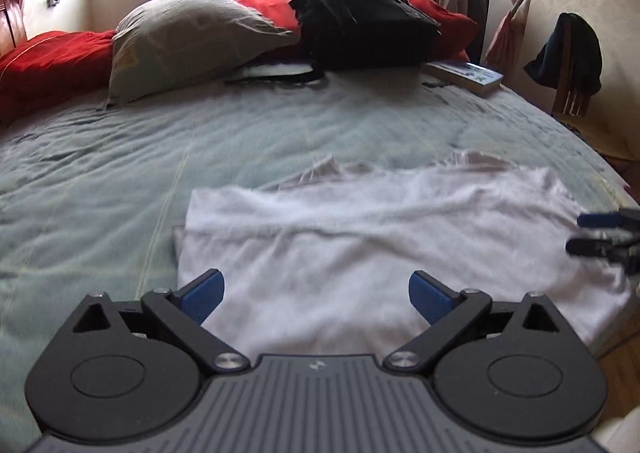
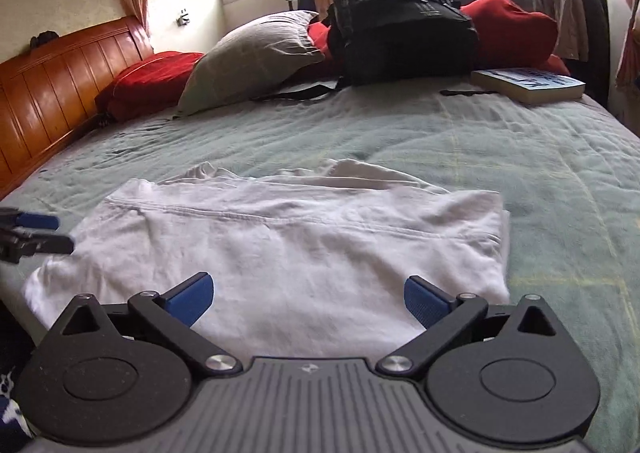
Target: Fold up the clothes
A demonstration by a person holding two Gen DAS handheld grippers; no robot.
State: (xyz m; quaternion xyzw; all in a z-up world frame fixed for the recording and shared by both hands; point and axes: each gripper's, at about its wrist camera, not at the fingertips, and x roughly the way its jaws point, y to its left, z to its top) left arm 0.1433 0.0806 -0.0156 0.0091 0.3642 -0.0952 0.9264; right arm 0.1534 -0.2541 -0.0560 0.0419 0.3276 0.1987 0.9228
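Green bedspread [image 2: 480, 157] | white garment [image 2: 280, 245] flat | backpack [image 2: 400, 21] behind | both jaws released

White garment [image 2: 280, 253] partly folded, flat on bed [image 2: 520, 157]

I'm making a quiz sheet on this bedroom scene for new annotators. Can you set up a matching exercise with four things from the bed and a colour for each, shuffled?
Things:
1. Garment spread on the near part of the bed
2. Backpack at the far side
3. Pillow leaning beside the backpack
4. Bedsheet

Colours:
A. Pale green
B. Black
C. White
D. Grey-beige

Pairs: 1-C, 2-B, 3-D, 4-A
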